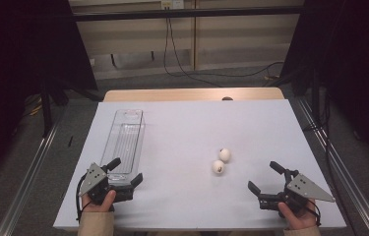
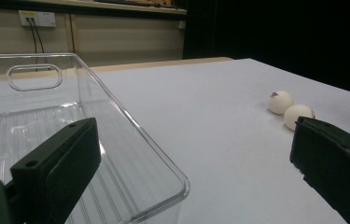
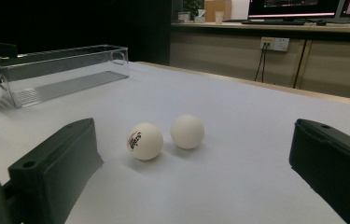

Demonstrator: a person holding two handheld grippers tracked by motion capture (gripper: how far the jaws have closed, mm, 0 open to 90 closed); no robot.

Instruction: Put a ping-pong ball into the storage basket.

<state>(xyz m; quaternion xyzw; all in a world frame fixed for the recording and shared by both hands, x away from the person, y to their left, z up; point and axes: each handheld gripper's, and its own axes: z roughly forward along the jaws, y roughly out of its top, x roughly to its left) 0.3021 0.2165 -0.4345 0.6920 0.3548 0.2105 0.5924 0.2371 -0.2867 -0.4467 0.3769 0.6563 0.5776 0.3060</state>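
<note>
the work looked unstarted: both the left gripper (image 1: 121, 173) and right gripper (image 1: 265, 177) sat wide and empty at the table's (image 1: 182, 123) near edge. two white balls (image 1: 222, 161) lay right of centre, touching; the clear bin (image 1: 125, 140) ran along the left side. next, probably reaching for the nearer ball. white tabletop, dim room, cables (image 1: 177, 54) behind.

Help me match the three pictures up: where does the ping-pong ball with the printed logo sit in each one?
High view: logo ball, right of centre, nearer the person.
Left gripper view: far right, beside the right jaw.
Right gripper view: centre, left of the plain ball.
Shared landmark: the clear bin.
</note>
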